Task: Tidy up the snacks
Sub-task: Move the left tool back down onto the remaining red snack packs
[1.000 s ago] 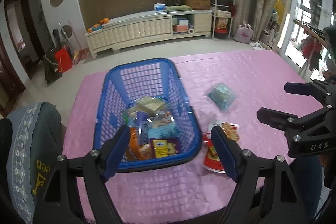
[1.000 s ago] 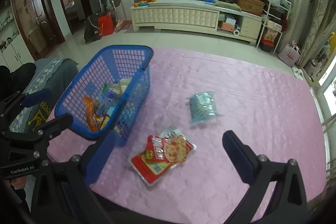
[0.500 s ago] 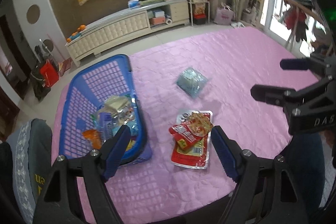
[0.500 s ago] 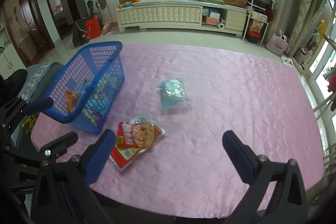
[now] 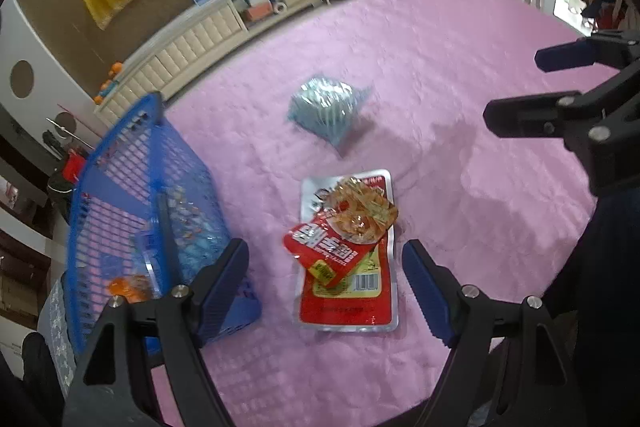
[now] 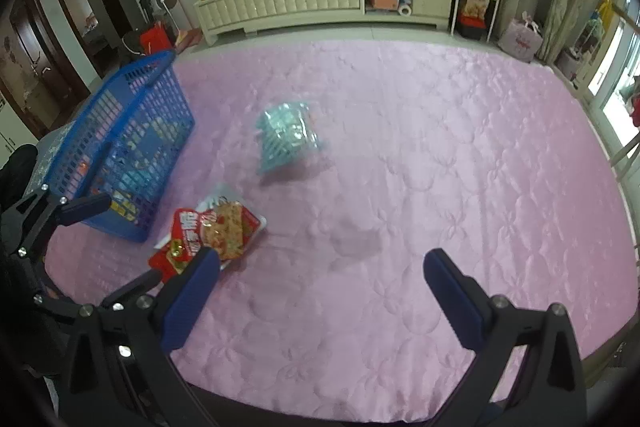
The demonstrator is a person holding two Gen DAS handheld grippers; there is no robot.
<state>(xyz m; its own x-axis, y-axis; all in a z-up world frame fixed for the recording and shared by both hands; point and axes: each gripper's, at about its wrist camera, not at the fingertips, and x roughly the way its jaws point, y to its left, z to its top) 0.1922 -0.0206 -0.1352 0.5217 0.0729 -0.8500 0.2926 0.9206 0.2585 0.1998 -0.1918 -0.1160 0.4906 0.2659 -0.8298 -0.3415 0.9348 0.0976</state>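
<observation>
Red snack packets [image 5: 347,247] lie beside the blue basket [image 5: 136,211]; left gripper [image 5: 326,283] and right gripper [image 6: 320,291] both spread wide, empty.

The left gripper [image 5: 326,281] has 2 black plastic arms with flat blue pads [image 5: 222,277] at the tips. Small shiny silver screws sit along the arms. The right gripper [image 6: 320,289] looks just the same: black arms, blue pads [image 6: 454,297], round silver screws. Both frames are made of thick black bars with triangle-shaped holes in them.
</observation>
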